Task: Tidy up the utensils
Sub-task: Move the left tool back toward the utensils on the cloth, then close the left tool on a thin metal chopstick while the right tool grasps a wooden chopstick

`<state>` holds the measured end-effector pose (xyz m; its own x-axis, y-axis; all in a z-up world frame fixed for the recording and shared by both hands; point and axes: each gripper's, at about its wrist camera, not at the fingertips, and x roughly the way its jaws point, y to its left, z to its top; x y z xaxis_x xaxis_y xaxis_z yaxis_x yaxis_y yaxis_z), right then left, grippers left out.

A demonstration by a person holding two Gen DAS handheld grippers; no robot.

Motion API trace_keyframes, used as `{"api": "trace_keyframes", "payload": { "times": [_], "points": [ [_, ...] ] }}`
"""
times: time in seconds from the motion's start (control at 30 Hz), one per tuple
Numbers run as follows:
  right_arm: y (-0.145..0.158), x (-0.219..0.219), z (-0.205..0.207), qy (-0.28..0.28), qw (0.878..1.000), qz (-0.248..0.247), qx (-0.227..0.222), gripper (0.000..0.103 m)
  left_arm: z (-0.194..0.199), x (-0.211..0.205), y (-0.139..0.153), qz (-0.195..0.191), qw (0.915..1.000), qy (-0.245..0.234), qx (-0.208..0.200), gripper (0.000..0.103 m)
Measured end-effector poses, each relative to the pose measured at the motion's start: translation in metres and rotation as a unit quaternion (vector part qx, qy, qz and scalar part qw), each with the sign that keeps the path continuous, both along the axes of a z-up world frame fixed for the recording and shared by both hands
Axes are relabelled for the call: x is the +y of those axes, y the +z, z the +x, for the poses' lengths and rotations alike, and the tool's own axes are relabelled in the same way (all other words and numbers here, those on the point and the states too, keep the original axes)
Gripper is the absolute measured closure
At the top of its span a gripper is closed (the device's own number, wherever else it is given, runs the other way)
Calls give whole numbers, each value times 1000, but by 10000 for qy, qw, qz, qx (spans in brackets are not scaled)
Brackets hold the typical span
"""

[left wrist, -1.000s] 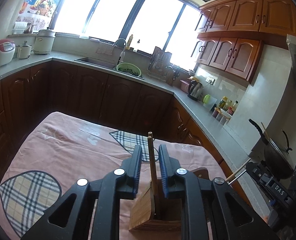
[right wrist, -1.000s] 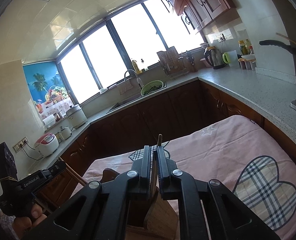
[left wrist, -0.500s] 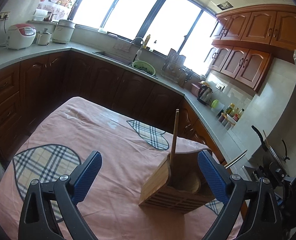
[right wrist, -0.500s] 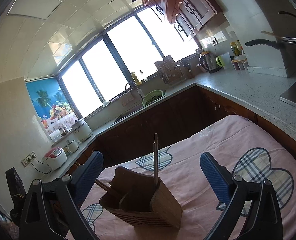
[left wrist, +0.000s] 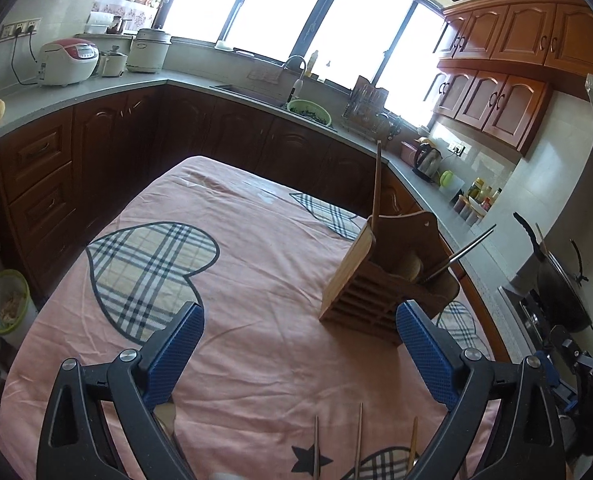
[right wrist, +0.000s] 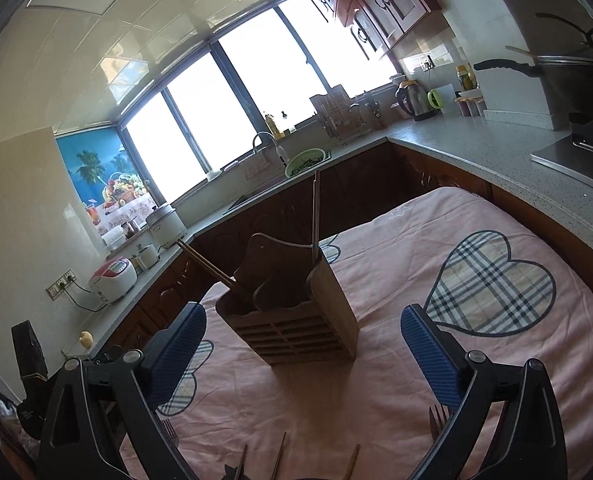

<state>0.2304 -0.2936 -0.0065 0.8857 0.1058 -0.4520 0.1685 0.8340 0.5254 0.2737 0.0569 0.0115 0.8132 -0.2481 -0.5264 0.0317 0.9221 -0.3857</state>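
Wooden utensil holder (left wrist: 380, 280) stood upright on pink heart-print tablecloth (left wrist: 256, 264), slatted lower front, tall shaped back panel, divided inside. One wooden chopstick (left wrist: 377, 184) stood near-vertical in the holder's compartment, tip well above the rim. A second, metal-tipped chopstick (left wrist: 462, 254) leaned steeply out over the holder's other side. Three more chopsticks (left wrist: 358, 436) lay flat on the cloth, well in front of the holder. Fork tines (right wrist: 438, 420) showed near them.
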Motion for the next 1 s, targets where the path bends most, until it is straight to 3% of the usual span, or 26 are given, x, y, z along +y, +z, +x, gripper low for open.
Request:
{"api": "trace_keyframes", "payload": {
  "times": [0.47,1.0],
  "points": [
    [-22,11,-66,-106,9989,-95,439,4,-52,7,-9,87,9991,-21,406,5],
    [-49,33,-73,180,9963,-154,823,4,-49,-4,-26,372,9953,-145,888,5]
  ]
}}
